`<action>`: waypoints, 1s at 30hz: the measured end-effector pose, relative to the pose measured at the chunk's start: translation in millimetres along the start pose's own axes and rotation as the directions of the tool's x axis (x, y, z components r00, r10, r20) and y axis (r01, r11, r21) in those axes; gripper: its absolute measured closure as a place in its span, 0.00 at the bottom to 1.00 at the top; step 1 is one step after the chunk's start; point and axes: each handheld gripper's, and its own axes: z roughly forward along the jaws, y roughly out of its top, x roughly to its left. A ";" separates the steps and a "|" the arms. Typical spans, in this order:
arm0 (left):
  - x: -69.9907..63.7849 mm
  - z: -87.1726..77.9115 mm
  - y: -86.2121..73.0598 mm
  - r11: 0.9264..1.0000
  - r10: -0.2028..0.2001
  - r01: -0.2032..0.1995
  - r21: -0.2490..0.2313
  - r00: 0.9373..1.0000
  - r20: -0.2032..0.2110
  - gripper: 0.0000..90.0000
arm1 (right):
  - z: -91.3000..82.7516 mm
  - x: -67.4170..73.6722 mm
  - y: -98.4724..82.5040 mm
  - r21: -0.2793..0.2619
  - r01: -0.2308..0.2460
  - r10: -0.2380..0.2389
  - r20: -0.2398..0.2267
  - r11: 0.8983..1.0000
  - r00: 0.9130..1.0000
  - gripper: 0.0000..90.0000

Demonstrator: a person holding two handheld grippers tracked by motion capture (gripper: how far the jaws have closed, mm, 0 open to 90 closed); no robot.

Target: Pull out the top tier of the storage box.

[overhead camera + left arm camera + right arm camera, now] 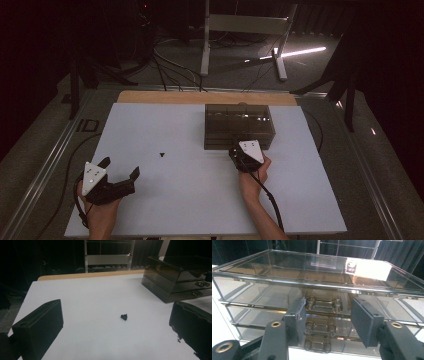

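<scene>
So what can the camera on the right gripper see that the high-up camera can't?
The right gripper view alone shows the drawer handles stacked on the box's front, with its jaws open either side of the top one, not touching. The high view alone shows the left gripper, the small black bit on the table, and both hands. Both show the smoky clear drawer box and the right gripper.

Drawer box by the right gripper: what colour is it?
Smoky, see-through brown-grey; the drawer box shows best in the right gripper view.
</scene>
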 end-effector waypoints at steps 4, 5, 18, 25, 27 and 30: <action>-0.1 0.3 0.0 1.000 0.002 -0.002 0.001 1.000 0.001 0.00 | 1.1 1.2 -1.6 0.007 -0.016 0.016 0.008 1.000 1.000 0.51; -0.1 0.3 0.0 1.000 0.002 -0.002 0.002 1.000 0.001 0.00 | 1.3 1.5 -2.1 0.008 -0.018 0.018 0.009 1.000 1.000 0.51; 0.2 0.0 0.1 1.000 0.000 0.000 0.001 1.000 0.003 0.00 | 1.5 6.6 -6.0 -0.002 -0.068 0.068 0.009 0.998 0.998 0.61; 0.3 0.5 0.0 1.000 0.001 -0.002 0.004 1.000 0.005 0.00 | 1.0 6.9 -4.6 -0.016 -0.082 0.083 0.011 0.996 0.997 0.61; 0.2 0.4 0.0 1.000 0.002 -0.002 0.004 1.000 0.005 0.00 | 1.2 7.5 -4.9 -0.017 -0.082 0.083 0.015 0.996 0.996 0.62; 0.5 0.5 -0.1 1.000 0.000 0.000 0.005 1.000 0.005 0.00 | 1.3 7.9 -5.2 -0.018 -0.080 0.081 0.018 0.997 0.997 0.62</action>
